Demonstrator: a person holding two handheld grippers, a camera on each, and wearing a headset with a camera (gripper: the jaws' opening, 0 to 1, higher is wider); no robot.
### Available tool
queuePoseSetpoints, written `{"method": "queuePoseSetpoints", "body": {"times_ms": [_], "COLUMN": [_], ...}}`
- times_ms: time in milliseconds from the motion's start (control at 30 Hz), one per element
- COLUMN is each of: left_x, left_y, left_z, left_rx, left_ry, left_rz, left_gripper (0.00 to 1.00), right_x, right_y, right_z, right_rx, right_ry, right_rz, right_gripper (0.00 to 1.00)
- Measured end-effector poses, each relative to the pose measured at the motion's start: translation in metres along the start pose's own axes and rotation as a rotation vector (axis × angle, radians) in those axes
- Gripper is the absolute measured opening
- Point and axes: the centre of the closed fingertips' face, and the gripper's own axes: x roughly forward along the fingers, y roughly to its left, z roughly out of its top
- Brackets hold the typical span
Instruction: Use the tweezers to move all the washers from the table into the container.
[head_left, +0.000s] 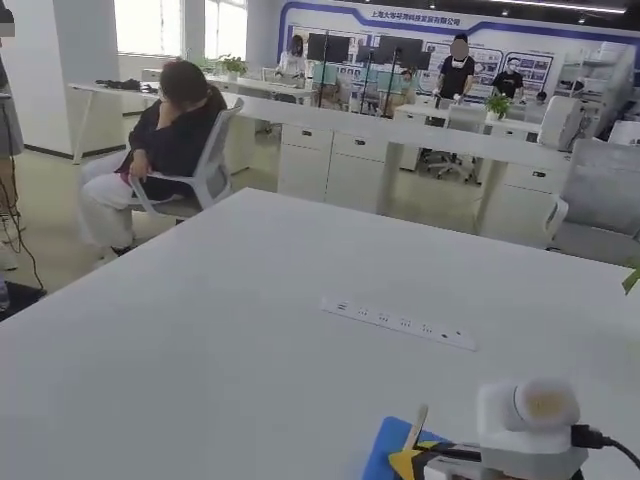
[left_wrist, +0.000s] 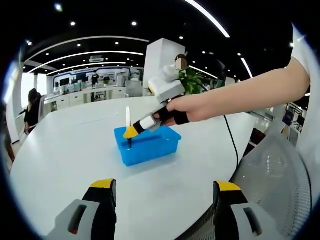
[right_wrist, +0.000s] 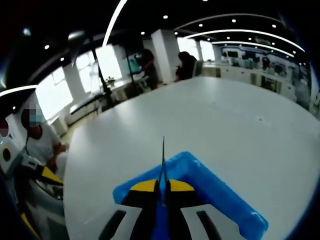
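Over the blue container (left_wrist: 150, 150), near the table's (head_left: 250, 330) near edge: right gripper (left_wrist: 131, 132), held in a hand (left_wrist: 186, 107), jaws clamped on the tweezers (left_wrist: 128, 117). In the left gripper view the tweezers stand roughly upright, pale end up, dark tip down inside the container's rim. Can't tell if the tip touches the bottom.

Right gripper view agrees. The right gripper (right_wrist: 161, 186) has its yellow jaw tips pressed together on the tweezers (right_wrist: 163, 152), thin dark tip pointing forward. The container (right_wrist: 220, 192) is directly under the jaws, open top up.

Left gripper (left_wrist: 165, 189): jaws spread wide, nothing between them. It is low over the table, well apart from the container and aimed at it.

Washers: too small or blurred to make out, either on the table or in the container.

Head view: the container (head_left: 385, 450) is cut off by the lower edge of the view, with the right gripper (head_left: 412, 462) and the tweezers (head_left: 419, 424) over it. A white power strip (head_left: 398, 322) lies flat further in toward the table's middle, well apart from the container. Beyond the table's far left edge a person (head_left: 170, 135) sits in an office chair (head_left: 210, 175). A grey mesh chair back (left_wrist: 280, 170) is just off the table's edge, beside the arm holding the right gripper.
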Motion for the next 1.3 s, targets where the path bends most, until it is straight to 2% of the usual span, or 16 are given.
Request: {"method": "queuePoseSetpoints", "body": {"times_ms": [67, 300, 400, 600, 767, 900, 967, 1133, 1300], "left_x": [0.0, 0.0, 0.0, -0.001, -0.002, -0.003, -0.003, -0.003, -0.004], "left_y": [0.0, 0.001, 0.0, 0.0, 0.0, -0.001, -0.001, -0.003, -0.007], "left_z": [0.0, 0.0, 0.0, 0.0, 0.002, 0.002, 0.002, 0.003, 0.004], "left_rx": [0.002, 0.008, 0.004, 0.012, 0.002, 0.01, 0.012, 0.002, 0.003], "left_ry": [0.003, 0.003, 0.004, -0.001, -0.01, -0.008, -0.013, -0.017, -0.022], "left_rz": [-0.001, 0.003, 0.0, 0.002, 0.001, -0.003, -0.002, -0.014, -0.034], "left_gripper": [0.8, 0.8, 0.8, 0.8, 0.77, 0.73, 0.73, 0.68, 0.6], "right_x": [0.001, -0.002, -0.006, -0.018, -0.038, -0.052, -0.059, -0.072, -0.081], "right_y": [-0.002, 0.001, 0.003, 0.003, 0.024, 0.041, 0.051, 0.071, 0.092], "right_z": [0.001, 0.001, 0.003, 0.015, 0.026, 0.028, 0.026, 0.007, -0.022], "right_rx": [-0.012, -0.051, -0.04, -0.07, -0.112, -0.141, -0.161, -0.217, -0.272], "right_ry": [-0.015, -0.019, -0.039, -0.087, -0.135, -0.153, -0.156, -0.118, -0.058], "right_rz": [-0.003, -0.012, -0.015, -0.021, 0.002, 0.03, 0.051, 0.081, 0.124], "right_gripper": [0.04, 0.05, 0.05, 0.05, 0.04, 0.04, 0.04, 0.04, 0.04]}}
